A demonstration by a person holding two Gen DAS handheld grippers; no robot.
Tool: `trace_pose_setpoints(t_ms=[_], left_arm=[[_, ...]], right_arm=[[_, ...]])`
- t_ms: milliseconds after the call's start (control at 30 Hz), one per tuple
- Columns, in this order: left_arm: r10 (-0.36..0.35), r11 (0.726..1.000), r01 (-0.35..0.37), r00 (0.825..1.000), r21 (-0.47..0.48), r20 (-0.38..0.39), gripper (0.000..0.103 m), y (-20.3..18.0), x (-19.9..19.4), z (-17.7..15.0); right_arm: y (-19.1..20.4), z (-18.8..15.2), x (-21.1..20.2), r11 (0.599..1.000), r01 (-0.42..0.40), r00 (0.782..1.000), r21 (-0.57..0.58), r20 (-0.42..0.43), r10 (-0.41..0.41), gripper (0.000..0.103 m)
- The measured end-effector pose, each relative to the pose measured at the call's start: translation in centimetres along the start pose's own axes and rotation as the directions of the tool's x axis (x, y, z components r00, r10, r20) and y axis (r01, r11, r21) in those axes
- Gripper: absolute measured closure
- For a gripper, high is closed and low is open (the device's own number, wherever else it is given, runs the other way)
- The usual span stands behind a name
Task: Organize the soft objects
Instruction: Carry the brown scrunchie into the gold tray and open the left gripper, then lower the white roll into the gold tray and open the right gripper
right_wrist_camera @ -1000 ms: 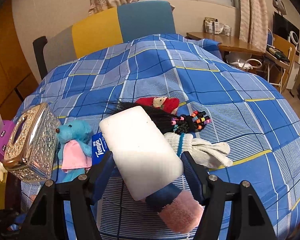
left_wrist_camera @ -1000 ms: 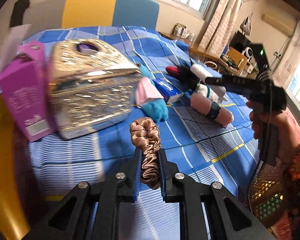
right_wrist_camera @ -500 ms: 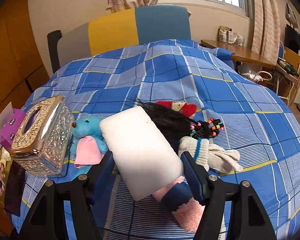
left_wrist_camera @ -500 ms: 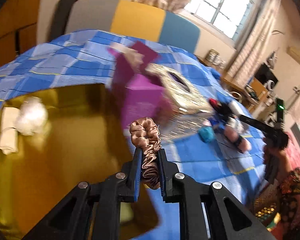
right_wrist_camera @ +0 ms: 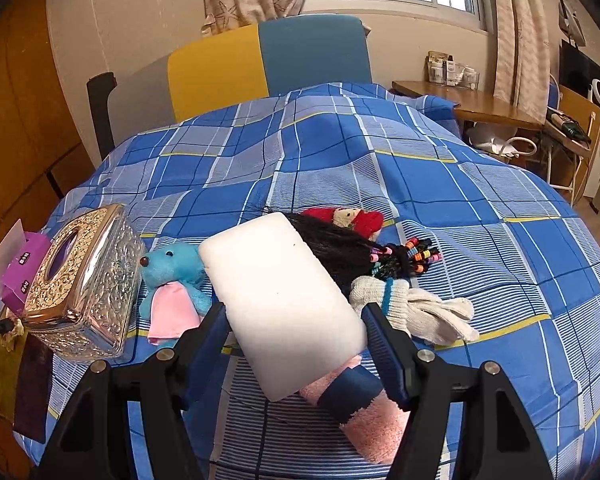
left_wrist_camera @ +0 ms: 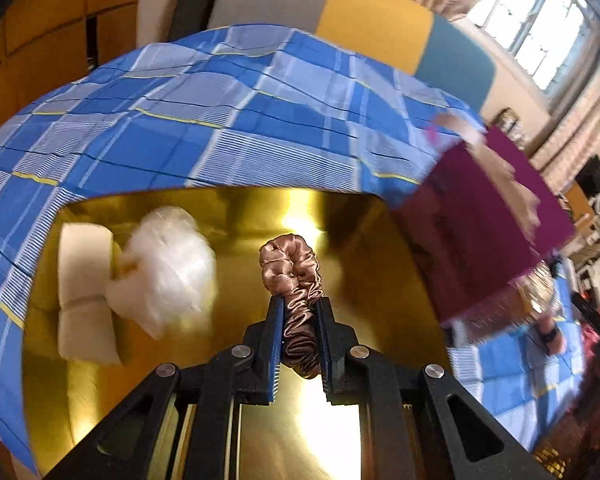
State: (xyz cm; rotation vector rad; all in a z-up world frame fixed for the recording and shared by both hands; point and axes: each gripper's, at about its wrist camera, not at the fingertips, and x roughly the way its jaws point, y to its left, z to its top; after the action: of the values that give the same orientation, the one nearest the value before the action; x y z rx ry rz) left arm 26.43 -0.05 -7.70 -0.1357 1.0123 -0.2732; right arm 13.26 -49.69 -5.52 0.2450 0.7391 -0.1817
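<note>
Over the plaid-covered bed (left_wrist_camera: pixel 228 128), the left gripper (left_wrist_camera: pixel 298 320) is pinching a limp, slippery satin scrunchie (left_wrist_camera: pixel 294 276) above the gold tray (left_wrist_camera: pixel 364 248), while the right gripper (right_wrist_camera: pixel 296 332) is squeezing a light, springy white sponge (right_wrist_camera: pixel 284 300) across its middle.

Right of the left gripper's jaws the purple box (left_wrist_camera: pixel 488 224) is smeared by motion, and the things beyond it at the picture's right edge are too blurred to name. Left of those jaws, the white fluffy bundle (left_wrist_camera: pixel 168 268) is blurred as well, so its material cannot be told. Between the right gripper's jaws the white sponge (right_wrist_camera: pixel 282 304) hides part of the black hair bundle (right_wrist_camera: pixel 340 248) and the upper end of the pink rolled towel (right_wrist_camera: pixel 364 412) beneath it.
</note>
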Motion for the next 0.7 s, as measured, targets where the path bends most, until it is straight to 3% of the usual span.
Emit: trace_pose_setpoints(t_ms=[100, 167, 200, 433, 533, 700], left_arm=[[0.039, 0.999, -0.039, 0.999, -0.008, -0.011, 0.085, 0.9, 1.1, 1.0], [0.083, 0.996, -0.083, 0.996, -0.026, -0.021, 0.074, 1.7, 1.8, 1.5], [0.102, 0.994, -0.103, 0.994, -0.046, -0.026, 0.064, 2.1, 1.9, 1.6], [0.037, 0.991, -0.035, 0.999, -0.133, 0.013, 0.054, 3.7, 0.3, 0.5], [0.009, 0.993, -0.002, 0.998, -0.114, 0.063, 0.040, 3.1, -1.6, -0.7], [-0.013, 0.999, 0.018, 0.992, -0.035, 0.122, 0.037, 1.8, -4.5, -2.8]], right_arm=[[0.0, 0.0, 0.0, 1.000, 0.005, 1.000, -0.004, 0.002, -0.005, 0.034], [0.0, 0.0, -0.1, 1.000, 0.002, 1.000, -0.002, 0.004, -0.002, 0.034], [0.0, 0.0, -0.1, 1.000, 0.004, 1.000, -0.004, 0.005, -0.004, 0.034], [0.1, 0.1, -0.3, 1.000, 0.006, 1.000, -0.005, 0.013, -0.006, 0.034], [0.4, 0.1, -0.9, 1.000, 0.007, 0.999, -0.013, 0.038, -0.007, 0.034], [1.6, -0.2, -2.2, 0.998, -0.055, 0.997, -0.002, 0.061, 0.055, 0.034]])
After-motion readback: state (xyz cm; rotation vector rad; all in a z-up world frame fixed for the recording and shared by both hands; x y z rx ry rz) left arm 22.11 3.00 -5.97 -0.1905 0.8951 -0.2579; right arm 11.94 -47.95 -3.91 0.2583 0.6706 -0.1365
